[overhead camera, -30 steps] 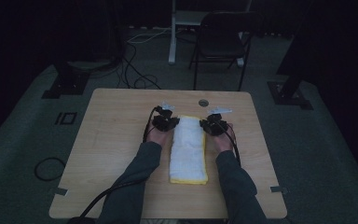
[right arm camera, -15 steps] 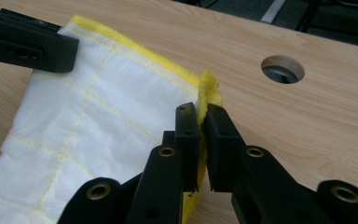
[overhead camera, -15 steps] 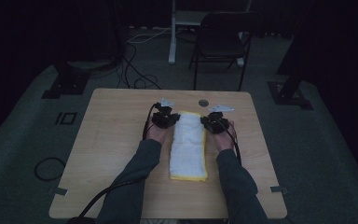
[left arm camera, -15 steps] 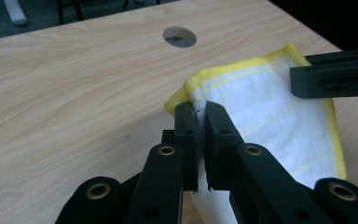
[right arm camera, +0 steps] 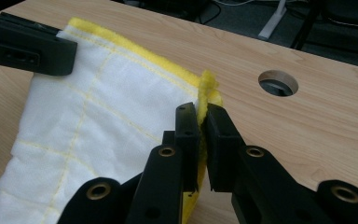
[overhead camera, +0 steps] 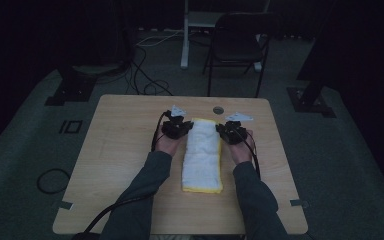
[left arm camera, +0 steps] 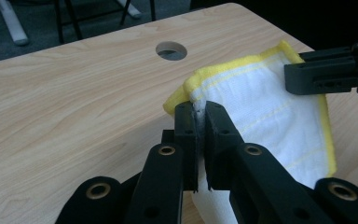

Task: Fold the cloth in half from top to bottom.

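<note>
Cloth [overhead camera: 202, 159] lies folded long on the counter [overhead camera: 115, 150], between my hands. My left tool [left arm camera: 199, 112] is clenched on its far left corner, my right tool [right arm camera: 202, 114] on the far right corner. Soft, light, limp; it will sag between grips, so the hemmed corners are the best hold.

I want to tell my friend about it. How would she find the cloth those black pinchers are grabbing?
Look at the wooden table in the dark room. In its middle, between the person's two arms, lies a long folded cloth. It is white with a bright yellow edge, and the left gripper and right gripper each pinch one far corner.
</note>
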`<state>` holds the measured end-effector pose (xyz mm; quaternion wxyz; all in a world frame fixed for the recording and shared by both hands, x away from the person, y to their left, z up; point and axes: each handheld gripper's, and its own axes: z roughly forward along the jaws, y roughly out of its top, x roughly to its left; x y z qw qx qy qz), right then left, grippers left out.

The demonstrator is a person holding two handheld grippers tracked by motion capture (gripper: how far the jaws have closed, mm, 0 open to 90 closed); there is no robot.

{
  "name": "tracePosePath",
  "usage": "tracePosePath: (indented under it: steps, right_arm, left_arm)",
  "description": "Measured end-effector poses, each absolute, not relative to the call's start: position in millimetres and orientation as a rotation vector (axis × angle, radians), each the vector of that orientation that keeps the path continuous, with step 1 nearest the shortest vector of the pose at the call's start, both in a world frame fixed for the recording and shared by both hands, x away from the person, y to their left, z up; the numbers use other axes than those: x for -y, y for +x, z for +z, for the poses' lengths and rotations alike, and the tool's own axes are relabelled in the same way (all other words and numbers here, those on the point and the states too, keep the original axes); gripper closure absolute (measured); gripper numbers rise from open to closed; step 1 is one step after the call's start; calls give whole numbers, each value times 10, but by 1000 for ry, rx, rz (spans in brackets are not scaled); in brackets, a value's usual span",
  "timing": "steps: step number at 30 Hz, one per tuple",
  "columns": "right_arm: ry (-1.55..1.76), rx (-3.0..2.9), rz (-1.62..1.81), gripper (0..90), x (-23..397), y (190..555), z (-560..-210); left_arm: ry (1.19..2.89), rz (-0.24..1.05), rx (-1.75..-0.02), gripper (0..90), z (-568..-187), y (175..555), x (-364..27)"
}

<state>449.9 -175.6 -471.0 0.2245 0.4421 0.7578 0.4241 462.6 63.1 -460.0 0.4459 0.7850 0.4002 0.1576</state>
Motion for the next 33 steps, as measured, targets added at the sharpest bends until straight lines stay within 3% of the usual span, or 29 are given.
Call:
tracePosePath:
  steps: [33]
  right_arm:
    - [1143, -2088, 1226, 847, 1766, 4088, -4771]
  left_arm:
    - [1912, 354, -939, 851, -4702, 4252, -756]
